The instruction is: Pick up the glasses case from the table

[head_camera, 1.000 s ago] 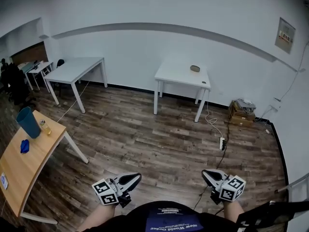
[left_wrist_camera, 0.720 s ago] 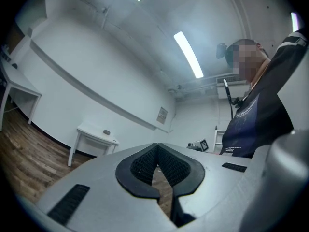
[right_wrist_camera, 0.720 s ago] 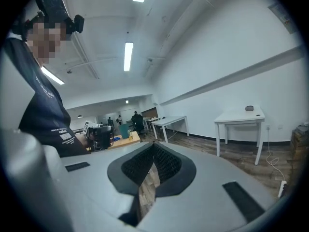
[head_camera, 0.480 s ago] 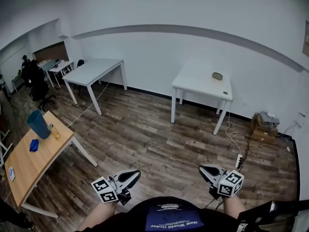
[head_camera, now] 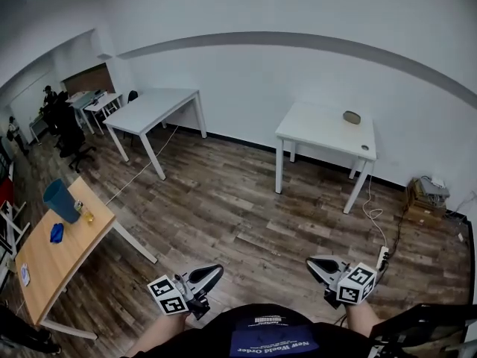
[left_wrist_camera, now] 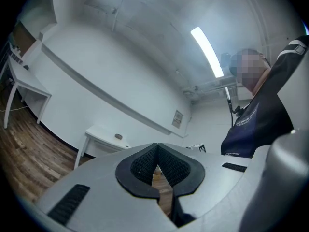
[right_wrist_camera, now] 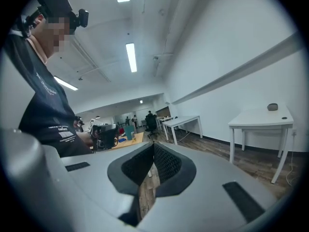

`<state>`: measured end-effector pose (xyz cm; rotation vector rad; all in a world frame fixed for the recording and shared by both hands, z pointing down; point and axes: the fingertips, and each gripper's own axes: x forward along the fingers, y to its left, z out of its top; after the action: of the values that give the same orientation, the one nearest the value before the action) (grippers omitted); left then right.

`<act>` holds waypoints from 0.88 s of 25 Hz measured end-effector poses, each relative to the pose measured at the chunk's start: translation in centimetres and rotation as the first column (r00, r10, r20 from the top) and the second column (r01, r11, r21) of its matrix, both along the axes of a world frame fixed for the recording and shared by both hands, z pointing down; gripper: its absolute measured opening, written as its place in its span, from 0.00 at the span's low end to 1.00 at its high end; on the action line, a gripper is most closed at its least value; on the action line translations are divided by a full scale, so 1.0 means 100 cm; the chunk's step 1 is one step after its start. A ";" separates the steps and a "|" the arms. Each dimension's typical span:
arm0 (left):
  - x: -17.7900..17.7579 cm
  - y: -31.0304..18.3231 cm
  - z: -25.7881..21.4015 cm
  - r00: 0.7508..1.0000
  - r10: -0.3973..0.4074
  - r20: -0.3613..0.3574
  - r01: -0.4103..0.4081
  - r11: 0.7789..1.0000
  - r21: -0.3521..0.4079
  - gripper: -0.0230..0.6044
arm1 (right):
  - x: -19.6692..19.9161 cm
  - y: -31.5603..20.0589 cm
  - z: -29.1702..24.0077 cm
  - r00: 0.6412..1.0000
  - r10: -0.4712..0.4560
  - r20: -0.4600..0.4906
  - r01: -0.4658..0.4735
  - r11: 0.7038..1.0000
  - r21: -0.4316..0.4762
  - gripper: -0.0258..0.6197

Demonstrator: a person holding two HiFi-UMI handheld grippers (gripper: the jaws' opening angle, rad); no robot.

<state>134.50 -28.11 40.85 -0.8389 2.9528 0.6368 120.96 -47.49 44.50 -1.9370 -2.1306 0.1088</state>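
The glasses case, a small grey oval, lies near the back edge of a small white table against the far wall. It also shows as a tiny shape in the left gripper view and in the right gripper view. My left gripper and right gripper hang low in the head view, close to my body and far from the table. Both are shut with nothing between their pads.
A wooden table at the left carries a blue bin and small items. A longer white table stands at the back left. A box of clutter and a power strip lie by the right wall. People stand far left.
The white table with the case has slid to the right and grown slightly larger in the head view. Both grippers stay shut at the bottom of the view.
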 end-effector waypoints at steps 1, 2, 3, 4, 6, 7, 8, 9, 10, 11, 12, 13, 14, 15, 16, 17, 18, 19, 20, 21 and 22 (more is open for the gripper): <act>-0.012 0.007 0.002 1.000 0.014 0.003 -0.014 1.000 0.006 0.04 | -0.010 0.007 0.004 1.000 0.013 -0.008 -0.013 1.000 0.005 0.04; -0.023 0.015 0.005 0.999 0.031 0.007 -0.031 0.999 0.010 0.04 | -0.020 0.015 0.006 1.000 0.025 -0.011 -0.025 1.000 0.012 0.04; -0.033 0.025 0.008 0.999 0.049 0.013 -0.049 0.999 0.010 0.04 | -0.028 0.025 0.008 0.999 0.038 -0.006 -0.037 0.999 0.019 0.04; -0.042 0.037 0.010 0.997 0.068 0.021 -0.069 0.998 0.009 0.04 | -0.036 0.037 0.008 0.999 0.049 0.005 -0.049 0.998 0.025 0.04; -0.064 0.070 0.012 0.993 0.108 0.041 -0.109 0.994 0.005 0.04 | -0.055 0.069 0.003 0.996 0.080 0.033 -0.081 0.996 0.023 0.04; -0.077 0.091 0.012 0.991 0.128 0.045 -0.129 0.992 0.003 0.04 | -0.065 0.089 -0.003 0.994 0.101 0.040 -0.101 0.995 0.013 0.04; -0.089 0.113 0.010 0.988 0.147 0.044 -0.147 0.989 -0.002 0.04 | -0.072 0.109 -0.010 0.992 0.116 0.042 -0.117 0.993 0.002 0.04; -0.099 0.135 0.006 0.985 0.165 0.043 -0.165 0.986 -0.010 0.04 | -0.075 0.130 -0.016 0.991 0.123 0.044 -0.123 0.992 -0.005 0.04; -0.108 0.157 0.002 0.982 0.184 0.045 -0.183 0.983 -0.021 0.04 | -0.078 0.149 -0.022 0.991 0.125 0.051 -0.125 0.992 -0.005 0.04; -0.117 0.176 -0.003 0.978 0.200 0.050 -0.199 0.979 -0.032 0.04 | -0.083 0.165 -0.025 0.989 0.135 0.059 -0.135 0.991 0.000 0.04; -0.127 0.195 -0.007 0.975 0.216 0.054 -0.214 0.976 -0.039 0.04 | -0.091 0.179 -0.026 0.986 0.157 0.059 -0.158 0.987 0.003 0.04; -0.136 0.212 -0.009 0.972 0.230 0.056 -0.228 0.973 -0.042 0.04 | -0.101 0.192 -0.026 0.981 0.189 0.047 -0.189 0.982 -0.001 0.04; -0.145 0.228 -0.009 0.968 0.244 0.056 -0.242 0.970 -0.040 0.04 | -0.109 0.205 -0.025 0.976 0.218 0.029 -0.218 0.976 -0.008 0.04; -0.152 0.242 -0.009 0.965 0.257 0.054 -0.255 0.966 -0.037 0.04 | -0.114 0.219 -0.023 0.972 0.236 0.013 -0.236 0.972 -0.014 0.04; -0.157 0.255 -0.007 0.961 0.270 0.053 -0.268 0.963 -0.034 0.04 | -0.116 0.232 -0.021 0.970 0.244 0.006 -0.243 0.970 -0.015 0.04; -0.162 0.267 -0.005 0.958 0.281 0.053 -0.279 0.960 -0.032 0.04 | -0.118 0.246 -0.018 0.970 0.243 0.007 -0.243 0.970 -0.011 0.04; -0.168 0.279 -0.003 0.956 0.288 0.056 -0.287 0.957 -0.031 0.04 | -0.120 0.258 -0.015 0.970 0.241 0.011 -0.241 0.971 -0.001 0.04; -0.174 0.289 -0.001 0.955 0.292 0.060 -0.291 0.956 -0.029 0.04 | -0.124 0.269 -0.012 0.971 0.239 0.015 -0.239 0.971 0.011 0.04; -0.181 0.299 0.000 0.954 0.292 0.066 -0.291 0.956 -0.028 0.04 | -0.131 0.278 -0.010 0.971 0.239 0.018 -0.239 0.971 0.024 0.04; -0.188 0.308 0.000 0.954 0.289 0.074 -0.288 0.957 -0.025 0.04 | -0.139 0.285 -0.009 0.971 0.239 0.021 -0.239 0.970 0.034 0.04; -0.195 0.316 0.001 0.955 0.284 0.082 -0.283 0.959 -0.020 0.04 | -0.148 0.292 -0.009 0.971 0.238 0.023 -0.238 0.970 0.042 0.04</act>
<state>114.98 3.47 40.90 -1.2716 2.7853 0.5805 106.13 -18.32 43.58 -1.6571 -2.3489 0.0890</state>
